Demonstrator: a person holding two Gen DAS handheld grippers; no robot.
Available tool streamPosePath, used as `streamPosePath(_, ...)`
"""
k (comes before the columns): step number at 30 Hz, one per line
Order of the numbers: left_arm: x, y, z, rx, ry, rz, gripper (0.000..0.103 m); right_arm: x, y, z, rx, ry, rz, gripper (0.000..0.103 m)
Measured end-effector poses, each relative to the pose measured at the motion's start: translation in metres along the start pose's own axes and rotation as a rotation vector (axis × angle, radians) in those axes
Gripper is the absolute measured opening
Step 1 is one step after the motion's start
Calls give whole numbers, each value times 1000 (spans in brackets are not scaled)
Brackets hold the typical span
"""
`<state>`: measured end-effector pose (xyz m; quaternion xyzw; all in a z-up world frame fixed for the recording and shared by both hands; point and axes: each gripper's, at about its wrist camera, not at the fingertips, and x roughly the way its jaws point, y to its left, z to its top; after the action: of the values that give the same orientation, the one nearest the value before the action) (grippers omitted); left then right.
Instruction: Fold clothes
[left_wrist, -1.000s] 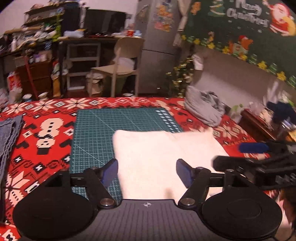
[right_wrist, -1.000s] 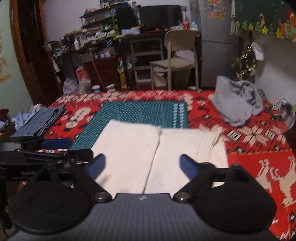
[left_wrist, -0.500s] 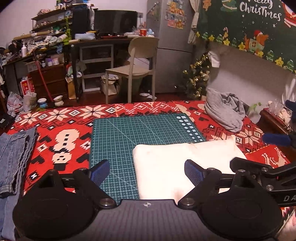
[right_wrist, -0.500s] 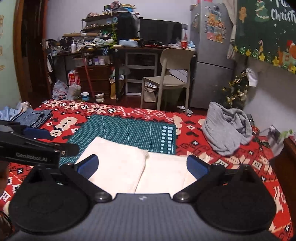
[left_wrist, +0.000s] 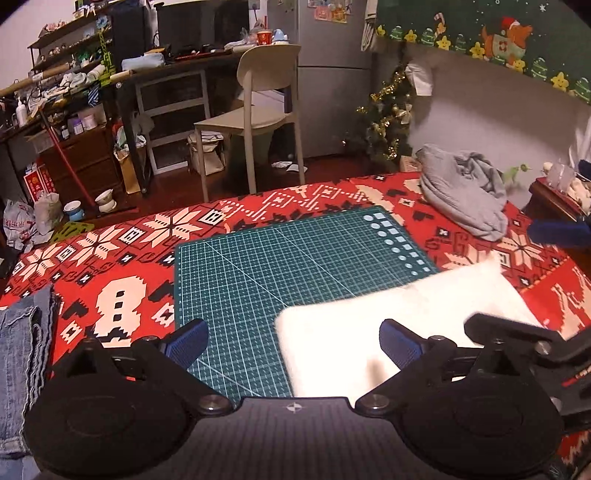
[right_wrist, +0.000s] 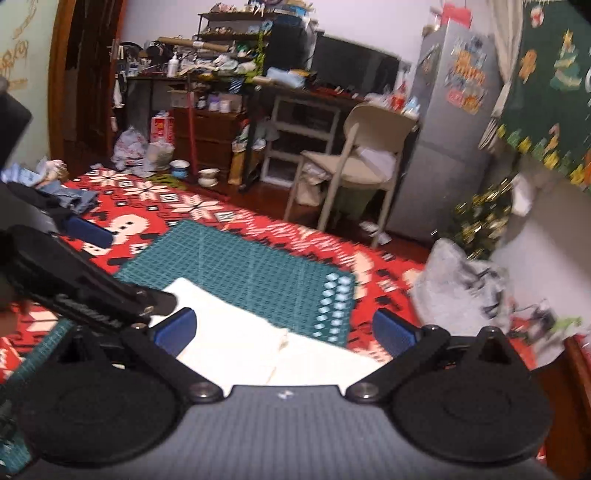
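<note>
Both grippers pulled back and up off the white garment (left_wrist: 369, 332).
I read left gripper (left_wrist: 291, 341) and right gripper (right_wrist: 284, 328) fingers wide, empty; garment stays flat, lower frame.

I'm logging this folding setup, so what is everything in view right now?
Folded cloth: one, white, on the mat's near right part and the blanket.
Cutting mat: one, green, centre of the blanket.
Blanket: one, red patterned, under everything.
Garment: one, grey, crumpled, far right.
Jeans: one, blue, left edge.
Chair: one, beige, behind.
Left gripper: open, empty.
Right gripper: open, empty.
</note>
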<state>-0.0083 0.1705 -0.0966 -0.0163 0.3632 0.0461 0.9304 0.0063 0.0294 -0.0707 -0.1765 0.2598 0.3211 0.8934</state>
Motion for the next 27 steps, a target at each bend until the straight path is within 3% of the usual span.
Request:
streamPosePath(4,14,18,-1,-87,-7,-32,92,17,-8,7,48,43,25,102)
streamPosePath(6,26,23,2,-112,29,-32,71,25,-9,6,75,40,24,100)
streamPosePath(7,32,25,3,-125,48,-32,56,29,-10,5,87,41,25,98)
streamPosePath(8,39,26,4,-133,68,-24,46,33,-10,5,100,41,26,88)
streamPosePath(10,47,31,3,-158,89,-37,42,42,-10,3,124,52,42,78)
streamPosePath(14,52,40,1,-191,91,-84,37,60,-7,1,173,80,86,43)
streamPosePath(18,56,39,-1,-177,90,-79,34,79,-3,-2,217,112,125,19)
streamPosePath(24,55,36,-5,-137,65,-62,26,109,-3,-16,255,167,107,14)
streamPosePath(26,55,40,-5,-145,62,-58,15,109,-7,-18,271,165,119,14)
streamPosePath(27,56,42,-5,-143,66,-14,7,110,-8,-19,272,164,121,14)
